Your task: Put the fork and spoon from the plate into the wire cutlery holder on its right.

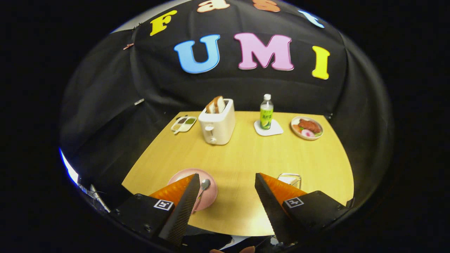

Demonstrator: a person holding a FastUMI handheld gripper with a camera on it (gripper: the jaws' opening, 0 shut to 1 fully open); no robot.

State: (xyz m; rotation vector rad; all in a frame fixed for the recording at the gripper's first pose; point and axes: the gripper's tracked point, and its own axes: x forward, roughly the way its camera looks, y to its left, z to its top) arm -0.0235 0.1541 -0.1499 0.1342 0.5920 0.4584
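Hovering wide open, hand-held gripper (226,180) above table (242,158), spoon (204,185) on pink plate (209,195), wire cutlery holder (291,178) beside

Hidden and unclear, gripper view

Gripper (227,179) fingers spread wide, gripping nothing: one is covering much of the pink plate (211,195) and the spoon's (204,185) handle; the other is blocking most of the wire cutlery holder (291,177). Fork hidden. Divided tray (183,124) contents too small to tell.

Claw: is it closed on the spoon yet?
No, the claw is wide open above the table, with the spoon lying on the pink plate.
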